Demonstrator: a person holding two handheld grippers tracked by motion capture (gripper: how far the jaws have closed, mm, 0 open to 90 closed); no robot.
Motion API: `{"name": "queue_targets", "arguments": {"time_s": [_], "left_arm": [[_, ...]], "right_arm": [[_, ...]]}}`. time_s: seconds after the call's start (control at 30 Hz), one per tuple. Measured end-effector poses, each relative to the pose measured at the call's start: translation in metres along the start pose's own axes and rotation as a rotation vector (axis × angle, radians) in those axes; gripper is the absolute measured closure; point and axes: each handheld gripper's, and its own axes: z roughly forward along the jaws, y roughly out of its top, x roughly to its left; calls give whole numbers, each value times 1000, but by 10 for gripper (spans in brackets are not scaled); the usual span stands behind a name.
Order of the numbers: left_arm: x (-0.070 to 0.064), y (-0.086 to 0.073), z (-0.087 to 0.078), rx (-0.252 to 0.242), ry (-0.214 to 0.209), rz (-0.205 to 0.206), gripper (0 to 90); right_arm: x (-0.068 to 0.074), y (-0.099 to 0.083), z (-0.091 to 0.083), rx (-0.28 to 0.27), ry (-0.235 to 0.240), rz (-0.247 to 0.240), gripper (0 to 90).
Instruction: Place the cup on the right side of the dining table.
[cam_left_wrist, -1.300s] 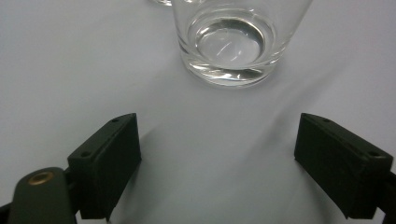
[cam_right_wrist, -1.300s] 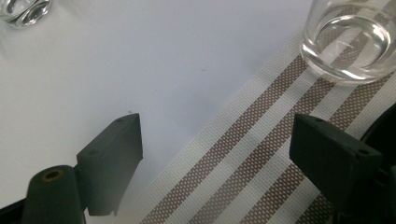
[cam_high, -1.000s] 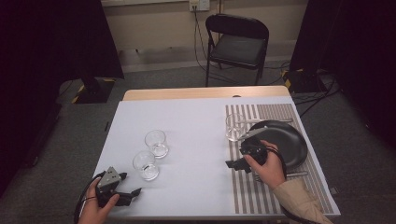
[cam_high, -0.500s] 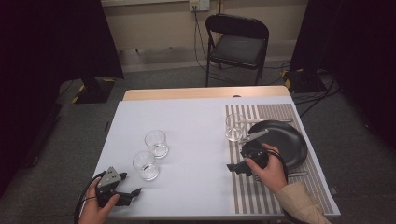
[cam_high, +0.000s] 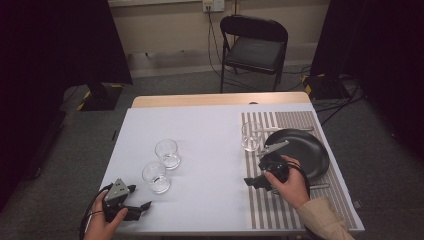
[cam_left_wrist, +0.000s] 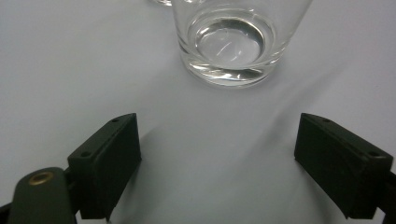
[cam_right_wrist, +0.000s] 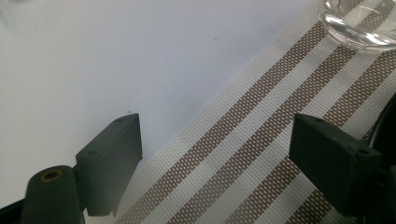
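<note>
The left gripper (cam_high: 142, 206) sits wide open facing the near glass (cam_high: 156, 176). Ease forward, centred, and close low on its thick base. The right gripper (cam_high: 251, 182) gapes empty over the placemat (cam_high: 260, 210).

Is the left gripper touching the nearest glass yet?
Apart. The left gripper view shows the left gripper with jaws wide open and bare white table between their tips and the glass ahead.

Bare tabletop (cam_high: 210, 150) midway; two glasses (cam_high: 166, 153) left; plate (cam_high: 300, 150) right.
</note>
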Motion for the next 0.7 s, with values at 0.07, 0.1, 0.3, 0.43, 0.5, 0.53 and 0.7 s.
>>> {"name": "queue_targets", "arguments": {"time_s": [0.07, 0.1, 0.3, 0.43, 0.5, 0.53, 0.7], "left_arm": [[0, 0, 0, 0, 0, 0, 135], [0, 0, 0, 0, 0, -1, 135], [0, 0, 0, 0, 0, 0, 136], [0, 0, 0, 2, 1, 2, 135], [0, 0, 0, 1, 1, 0, 135], [0, 0, 0, 1, 1, 0, 135], [0, 0, 0, 0, 0, 0, 135]], "right_arm": [[0, 0, 0, 1, 0, 2, 162], [0, 0, -1, -2, 1, 2, 162], [0, -4, -1, 5, -2, -5, 163], [0, -8, 0, 17, 10, -12, 157], [-1, -10, 0, 18, 8, -12, 164], [-1, -10, 0, 18, 8, -12, 164], [-2, -13, -1, 19, 12, -13, 159]]}}
